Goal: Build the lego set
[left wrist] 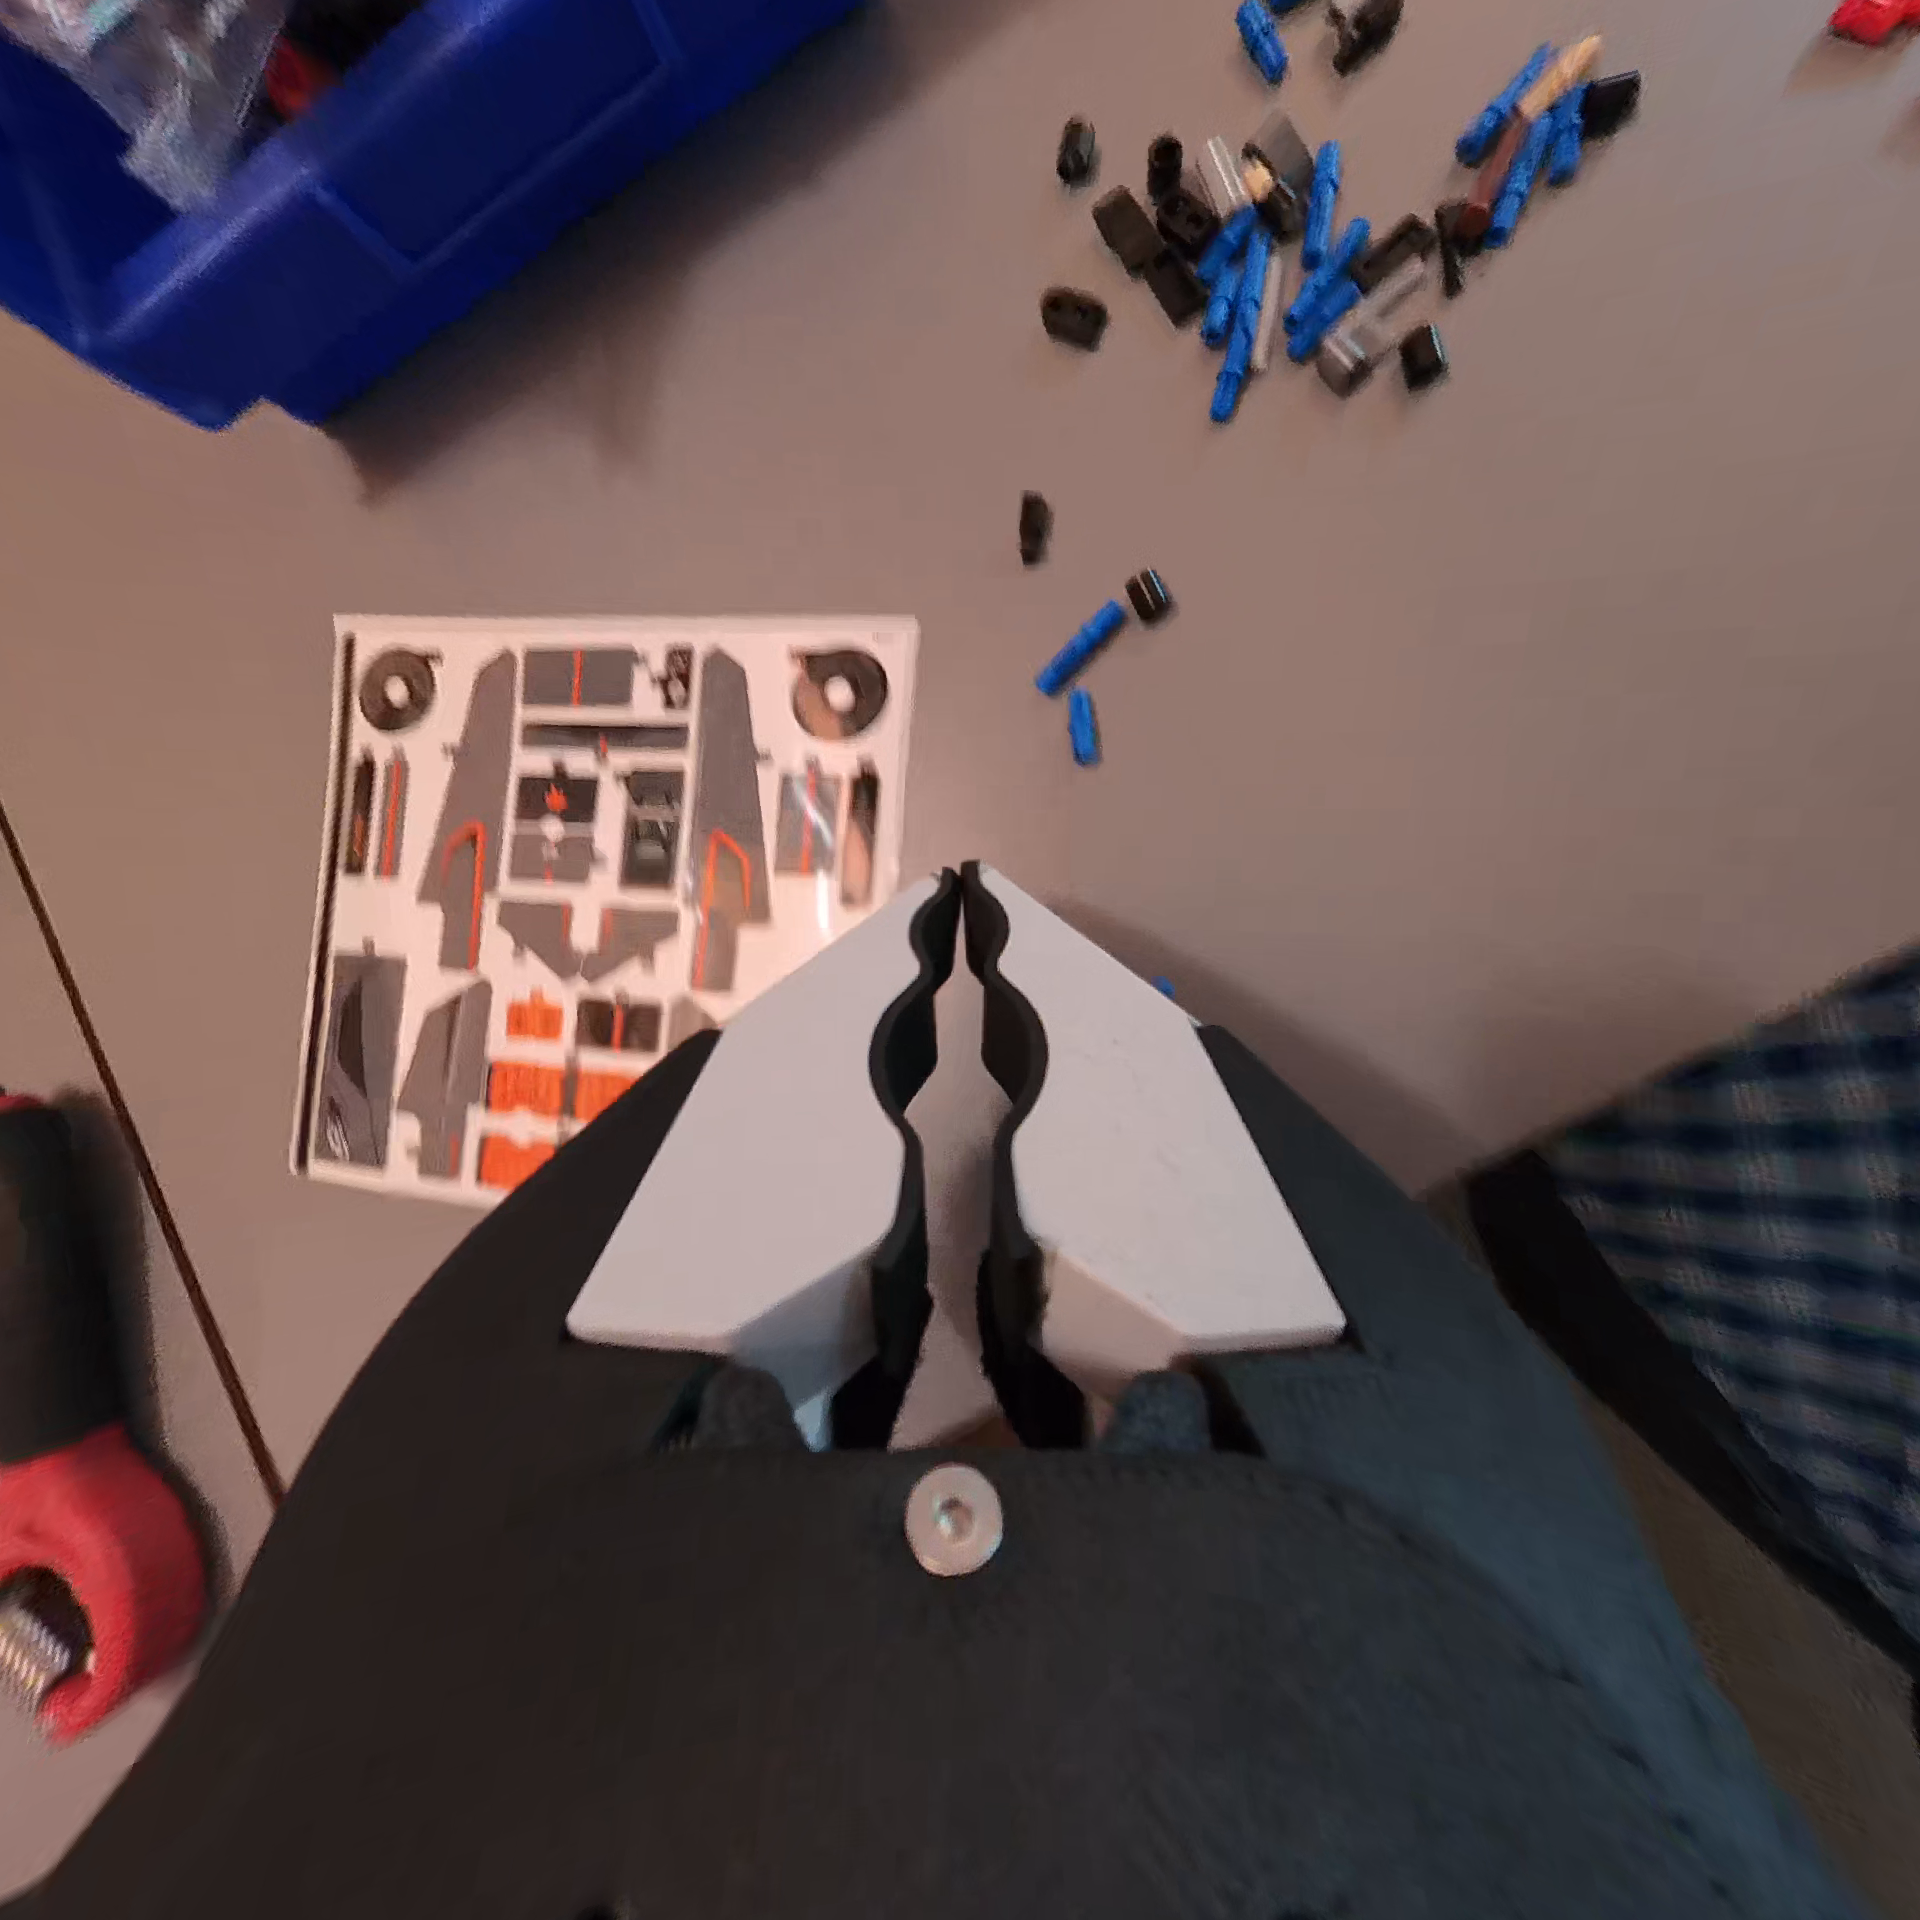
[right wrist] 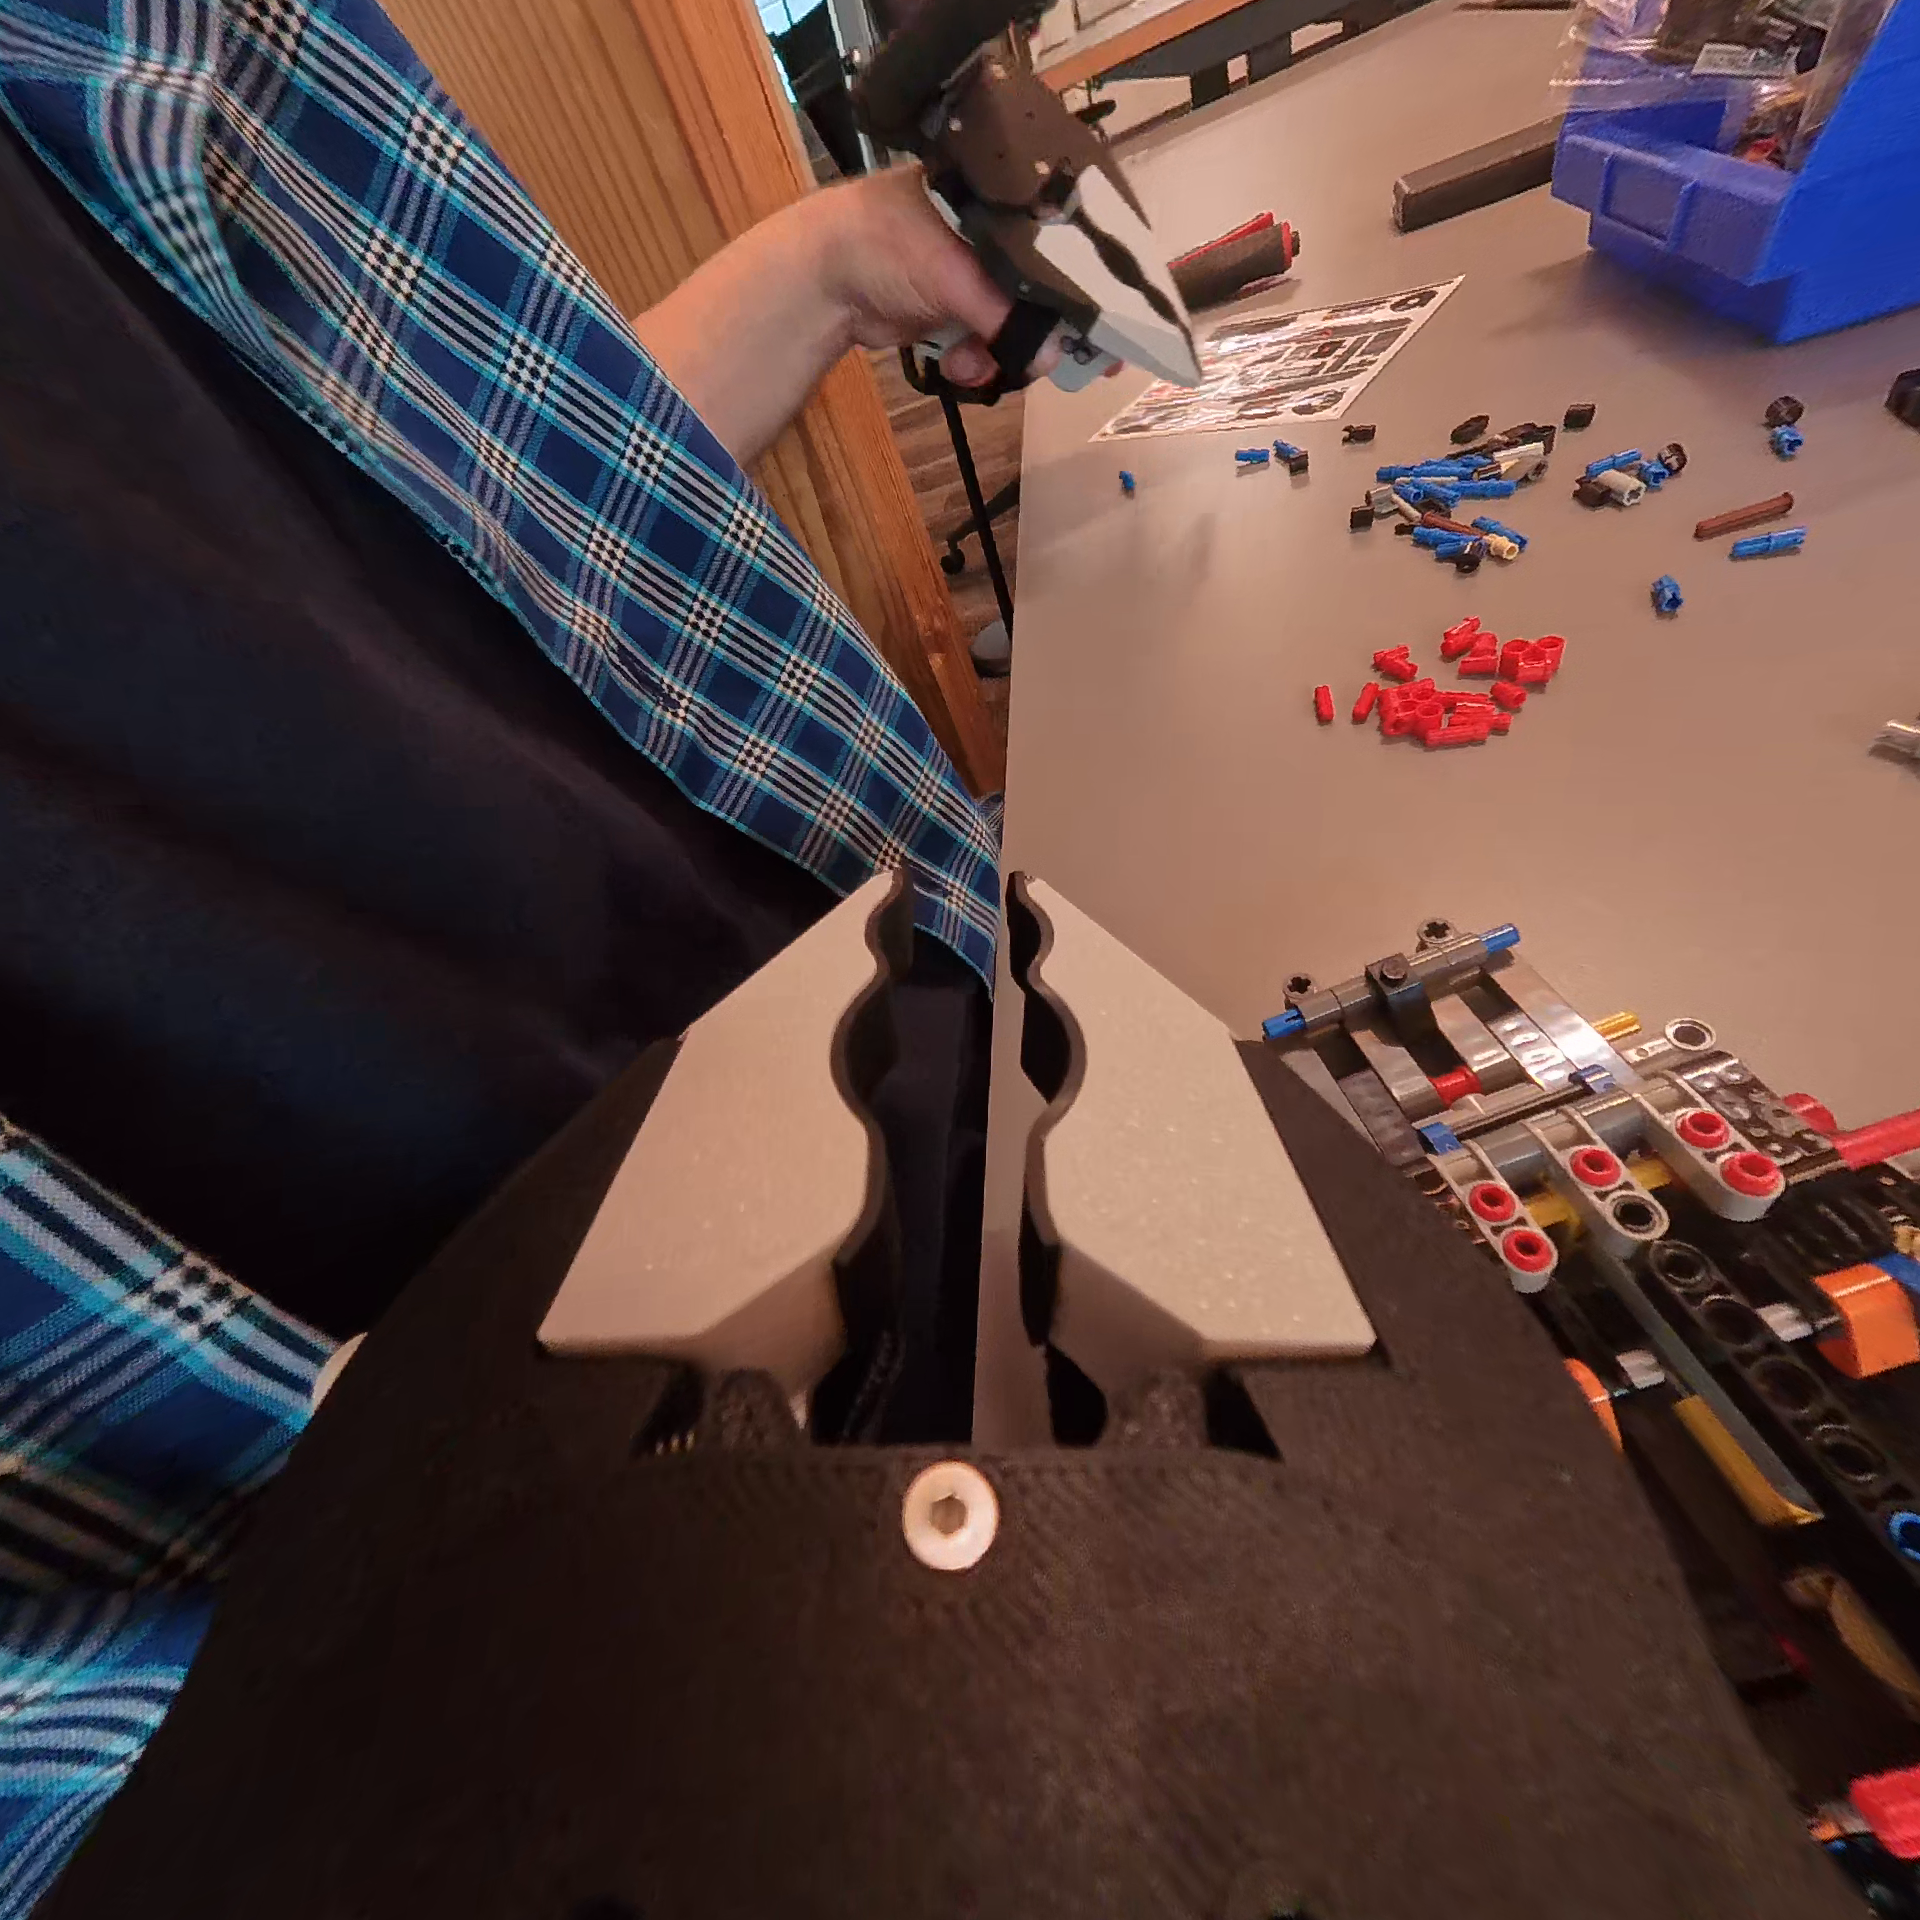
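My left gripper (left wrist: 961,881) is shut, its black pads meeting at the tips, and nothing shows between them. It hovers over the grey table (left wrist: 1455,831) at the right edge of a sticker sheet (left wrist: 582,883). It also shows in the right wrist view (right wrist: 1179,358), held in a hand above that sheet (right wrist: 1288,353). My right gripper (right wrist: 956,896) is open with nothing between its pads, at the table's near edge. A partly built grey, black and red model (right wrist: 1610,1164) lies just right of it.
A pile of blue and black pins (left wrist: 1299,239) lies far right, with two loose blue pins (left wrist: 1081,665) nearer. Red pieces (right wrist: 1455,691) lie mid-table. A blue bin (left wrist: 312,239) stands at the far left. A person's plaid shirt (right wrist: 520,468) fills the left. Left tips to right tips: about 40 cm.
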`<move>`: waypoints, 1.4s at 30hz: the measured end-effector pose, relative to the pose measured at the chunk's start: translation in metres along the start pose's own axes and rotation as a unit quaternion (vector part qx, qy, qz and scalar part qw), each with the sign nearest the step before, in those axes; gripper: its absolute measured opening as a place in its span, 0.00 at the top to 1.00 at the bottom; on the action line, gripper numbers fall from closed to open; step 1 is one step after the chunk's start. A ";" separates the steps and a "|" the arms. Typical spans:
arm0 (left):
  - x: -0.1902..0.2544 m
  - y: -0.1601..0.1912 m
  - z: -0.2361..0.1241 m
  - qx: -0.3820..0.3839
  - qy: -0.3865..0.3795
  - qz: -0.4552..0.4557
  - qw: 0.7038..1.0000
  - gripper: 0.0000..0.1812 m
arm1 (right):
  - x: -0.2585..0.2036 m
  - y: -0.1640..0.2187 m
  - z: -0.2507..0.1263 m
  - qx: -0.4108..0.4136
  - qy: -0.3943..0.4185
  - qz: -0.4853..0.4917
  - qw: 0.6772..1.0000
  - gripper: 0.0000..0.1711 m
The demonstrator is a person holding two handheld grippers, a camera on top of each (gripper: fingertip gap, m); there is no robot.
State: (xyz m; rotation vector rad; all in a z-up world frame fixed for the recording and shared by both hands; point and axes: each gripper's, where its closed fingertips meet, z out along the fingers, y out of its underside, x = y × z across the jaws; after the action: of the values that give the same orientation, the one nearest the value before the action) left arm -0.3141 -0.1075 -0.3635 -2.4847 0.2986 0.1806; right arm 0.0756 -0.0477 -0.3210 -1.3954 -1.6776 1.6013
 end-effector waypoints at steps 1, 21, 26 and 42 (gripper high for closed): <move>0.007 0.009 -0.008 -0.014 0.011 0.002 1.000 1.00 | 0.000 0.000 0.000 0.000 -0.001 0.001 1.000 0.91; 0.071 0.031 -0.011 -0.005 0.075 -0.014 0.997 0.92 | -0.003 0.001 0.002 0.002 -0.009 0.002 1.000 0.91; 0.096 0.010 -0.006 0.034 0.050 -0.032 0.998 0.86 | -0.003 0.000 0.002 0.006 -0.011 0.005 1.000 0.91; 0.088 -0.014 0.024 0.023 -0.040 -0.091 0.995 0.99 | -0.006 -0.005 -0.005 0.014 -0.007 0.000 1.000 0.91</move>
State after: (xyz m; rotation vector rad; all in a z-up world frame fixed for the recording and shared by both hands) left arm -0.2268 -0.0973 -0.3921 -2.4357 0.0417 0.1938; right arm 0.0804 -0.0496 -0.3137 -1.3732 -1.6560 1.6336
